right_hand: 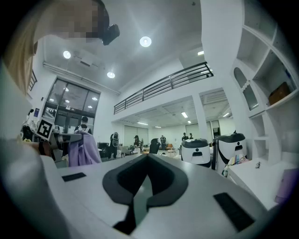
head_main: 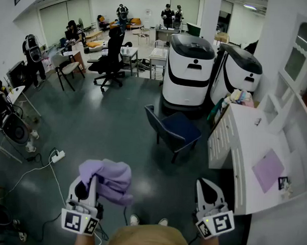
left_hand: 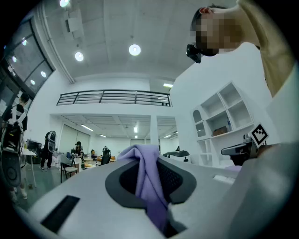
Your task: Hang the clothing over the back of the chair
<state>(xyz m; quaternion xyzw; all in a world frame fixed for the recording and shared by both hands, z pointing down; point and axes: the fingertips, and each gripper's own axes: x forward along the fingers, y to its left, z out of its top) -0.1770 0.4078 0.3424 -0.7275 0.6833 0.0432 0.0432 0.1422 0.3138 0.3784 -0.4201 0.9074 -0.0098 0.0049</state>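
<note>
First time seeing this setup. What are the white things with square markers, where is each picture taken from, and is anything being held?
A person holds two white handheld grippers. The head view looks down from the person's head: left gripper at left, right gripper at right. The other two pictures come from cameras riding on each gripper. The left gripper's fingers are shut on a crumpled lilac cloth garment; the right gripper's are together, empty. Ahead, a dark blue chair stands on the grey floor.
</note>
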